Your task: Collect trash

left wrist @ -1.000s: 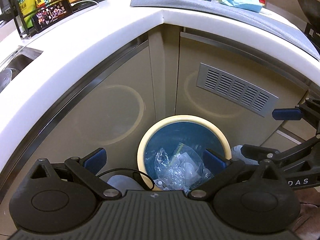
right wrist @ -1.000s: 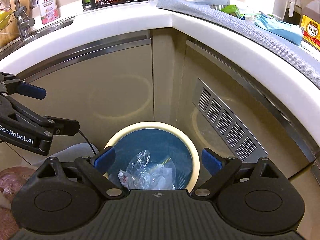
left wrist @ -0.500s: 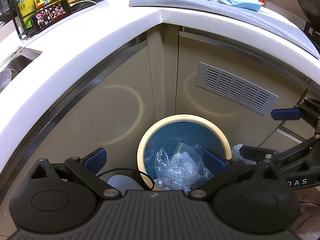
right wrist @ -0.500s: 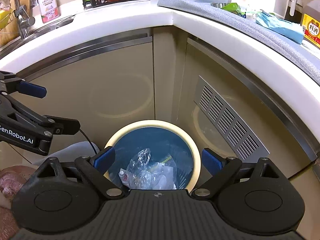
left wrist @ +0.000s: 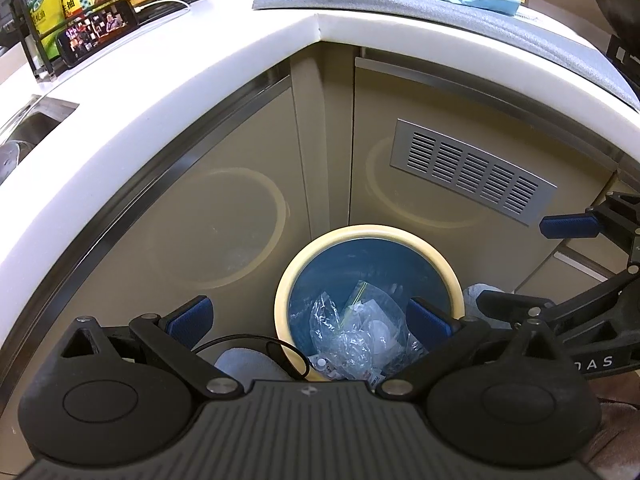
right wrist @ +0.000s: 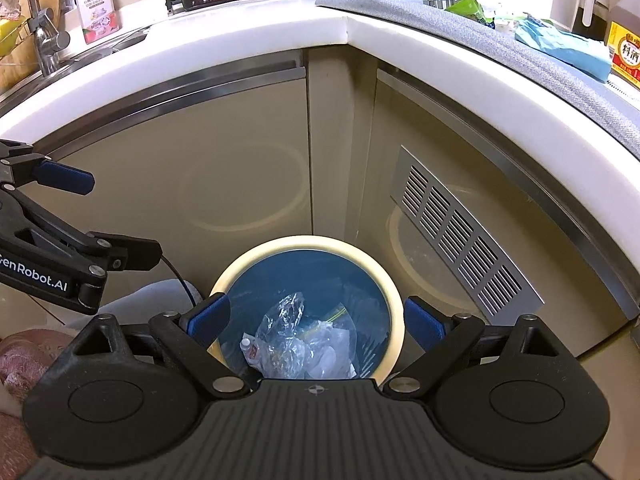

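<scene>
Kitchen corner, beige cabinets under white worktop (right wrist: 256, 46). Bin (right wrist: 394, 300) on floor below: clear plastic trash (right wrist: 298, 340) inside. Left tool (left wrist: 308, 320), right tool (right wrist: 316, 320) above bin, both spread, empty. Step: between pickups, likely. Next: blue wrapper (right wrist: 560, 46) on worktop, far right of bin.

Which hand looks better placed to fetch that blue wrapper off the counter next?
Probably the right: the blue wrapper lies on its side. Both sets of jaws are open and empty.
</scene>
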A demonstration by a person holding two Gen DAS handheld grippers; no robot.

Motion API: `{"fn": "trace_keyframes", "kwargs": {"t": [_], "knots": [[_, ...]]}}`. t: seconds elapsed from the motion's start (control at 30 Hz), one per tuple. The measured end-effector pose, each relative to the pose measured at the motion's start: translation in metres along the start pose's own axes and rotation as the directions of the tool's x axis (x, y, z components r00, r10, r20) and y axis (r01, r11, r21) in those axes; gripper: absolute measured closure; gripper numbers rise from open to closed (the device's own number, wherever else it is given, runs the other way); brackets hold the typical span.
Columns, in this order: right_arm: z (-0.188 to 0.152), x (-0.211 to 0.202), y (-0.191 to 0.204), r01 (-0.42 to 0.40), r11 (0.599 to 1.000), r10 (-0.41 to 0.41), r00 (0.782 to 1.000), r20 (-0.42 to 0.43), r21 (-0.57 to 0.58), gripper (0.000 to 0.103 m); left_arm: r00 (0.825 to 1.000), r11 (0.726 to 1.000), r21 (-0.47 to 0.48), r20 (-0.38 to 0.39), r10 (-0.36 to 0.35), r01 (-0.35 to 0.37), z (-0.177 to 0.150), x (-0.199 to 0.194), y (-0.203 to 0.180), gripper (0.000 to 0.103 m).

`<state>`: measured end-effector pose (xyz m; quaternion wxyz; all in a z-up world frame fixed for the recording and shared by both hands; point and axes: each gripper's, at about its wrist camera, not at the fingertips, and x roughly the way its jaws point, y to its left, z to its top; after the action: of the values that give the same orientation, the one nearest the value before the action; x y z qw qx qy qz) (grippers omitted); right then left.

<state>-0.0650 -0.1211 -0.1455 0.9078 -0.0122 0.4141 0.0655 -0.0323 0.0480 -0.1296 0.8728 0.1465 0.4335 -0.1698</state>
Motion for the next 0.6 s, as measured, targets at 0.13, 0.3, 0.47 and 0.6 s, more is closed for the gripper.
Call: {"fn": "trace_keyframes", "kwargs": {"t": [0.13,0.3,0.47,0.6], "knots": [[-0.0007,0.0018,-0.0019,-0.006,1.000,0.006,1.000,-0.006,0.003,0.008,1.000,1.000,-0.001,-0.001,0.004,-0.004,0.0004,0.0006,0.0002,0.000],[-0.0021,0.0034,-0.0025,-0.011,1.000,0.011,1.000,-0.009,0.008,0.008,1.000,1.000,0.004,-0.003,0.009,-0.009,0.0004,0.0008,-0.0008,0.000],[-0.0029,0.0059,-0.0047,-0.018,1.000,0.018,1.000,-0.018,0.019,0.008,1.000,1.000,0.013,-0.008,0.010,-0.010,0.0008,0.0020,-0.0026,0.000],[-0.0028,0.0055,-0.0086,-0.020,0.999,0.020,1.000,-0.013,0.031,0.008,0.999,0.999,0.027,0.009,0.032,-0.032,0.0029,-0.0004,-0.0033,0.000]]}}
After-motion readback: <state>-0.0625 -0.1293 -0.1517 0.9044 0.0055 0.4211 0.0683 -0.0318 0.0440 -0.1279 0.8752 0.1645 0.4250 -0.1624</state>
